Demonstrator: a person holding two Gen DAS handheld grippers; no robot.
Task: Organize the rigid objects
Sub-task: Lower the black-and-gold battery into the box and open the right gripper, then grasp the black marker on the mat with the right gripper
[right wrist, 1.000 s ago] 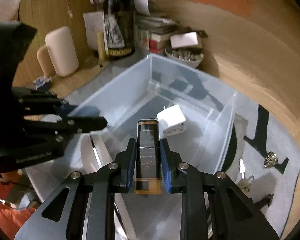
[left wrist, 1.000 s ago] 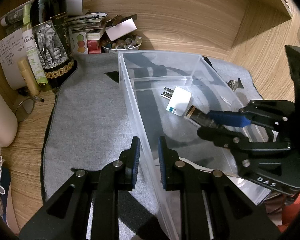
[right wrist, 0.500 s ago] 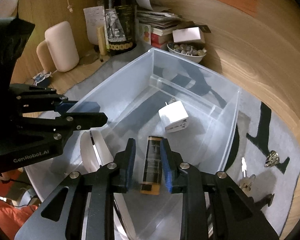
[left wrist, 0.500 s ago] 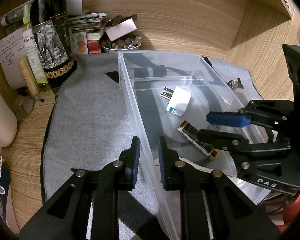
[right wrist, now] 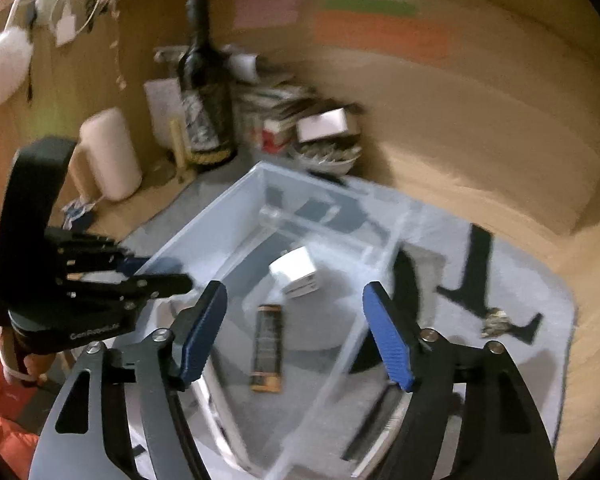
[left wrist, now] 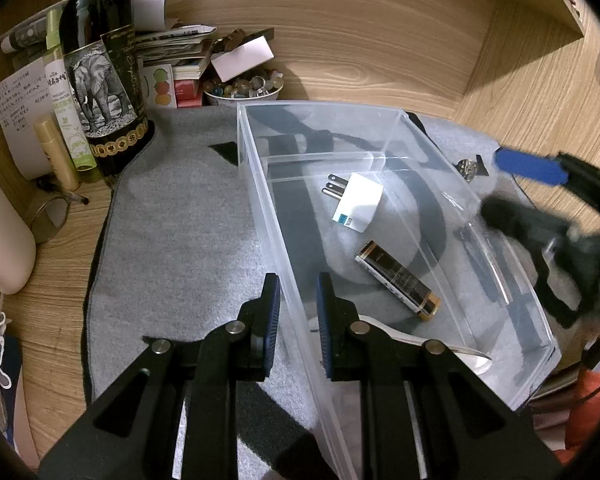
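Observation:
A clear plastic bin (left wrist: 400, 116) stands on a grey mat (left wrist: 180, 240). My left gripper (left wrist: 298, 304) is shut on the bin's left wall near the front corner. Inside the bin lie a white plug adapter (left wrist: 360, 204) and a black and gold bar (left wrist: 396, 276), the bar flat on the floor. In the right wrist view the bar (right wrist: 267, 344) lies below my right gripper (right wrist: 295, 292), whose jaws are opening with nothing between them. The adapter (right wrist: 296, 272) sits just beyond it. My right gripper (left wrist: 494, 184) hovers blurred above the bin's right wall.
A white-handled utensil (left wrist: 460, 350) lies at the bin's near end. A dark wine bottle (left wrist: 100, 80), small bottles, stacked papers and a bowl of stones (left wrist: 244, 88) crowd the back left. A small metal piece (right wrist: 496, 316) lies on the mat right of the bin.
My right gripper let go of the black and gold bar, which now rests on the bin floor, then spread its jaws and rose away. My left gripper has kept still.

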